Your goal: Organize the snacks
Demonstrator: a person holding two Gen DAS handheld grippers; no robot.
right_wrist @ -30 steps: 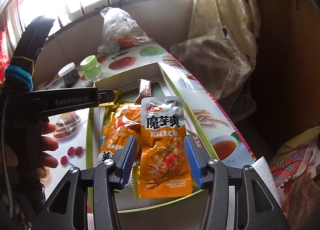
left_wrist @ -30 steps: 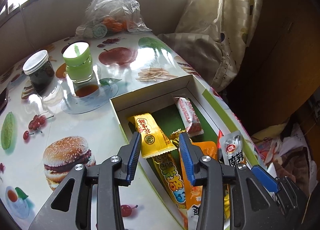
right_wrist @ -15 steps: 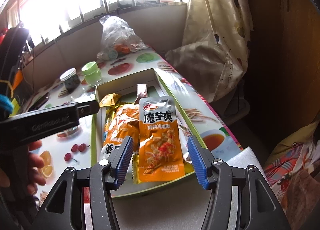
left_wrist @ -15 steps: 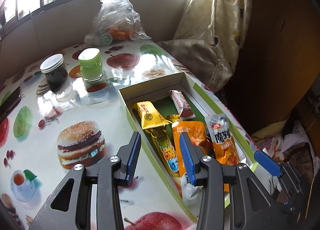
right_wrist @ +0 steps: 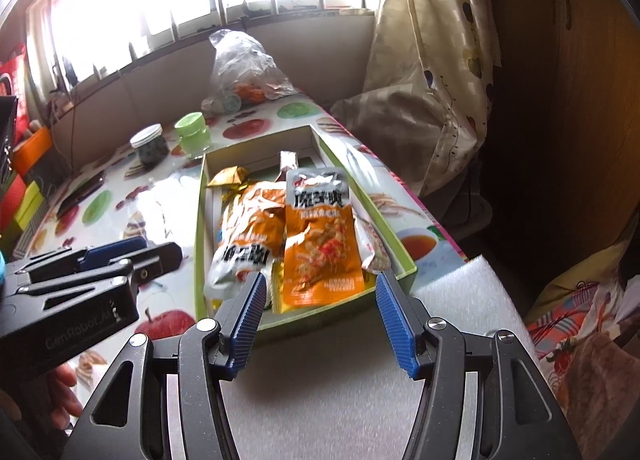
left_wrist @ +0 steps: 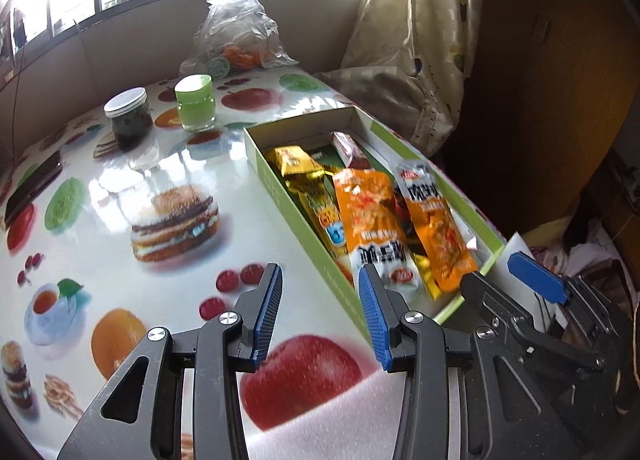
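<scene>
The left gripper (left_wrist: 320,302) hung over the desk (left_wrist: 120,188) with its fingers (left_wrist: 268,310) moderately apart and nothing between them; its right finger stood just before the near left wall of the green box (left_wrist: 280,196). The right gripper (right_wrist: 318,314) had just been opening, its fingers (right_wrist: 394,320) wide and empty over a white foam sheet (right_wrist: 340,380). Straight ahead of those fingers, inside the box, lay the orange konjac packet (right_wrist: 320,244), free of both pads. To its left lay a second orange packet (right_wrist: 246,236), with a yellow packet (left_wrist: 294,160) and a red-brown bar (left_wrist: 348,148) farther off. Beyond the left fingers stood a dark jar (left_wrist: 128,118), a green jar (left_wrist: 195,102) and a plastic bag (left_wrist: 236,36).
</scene>
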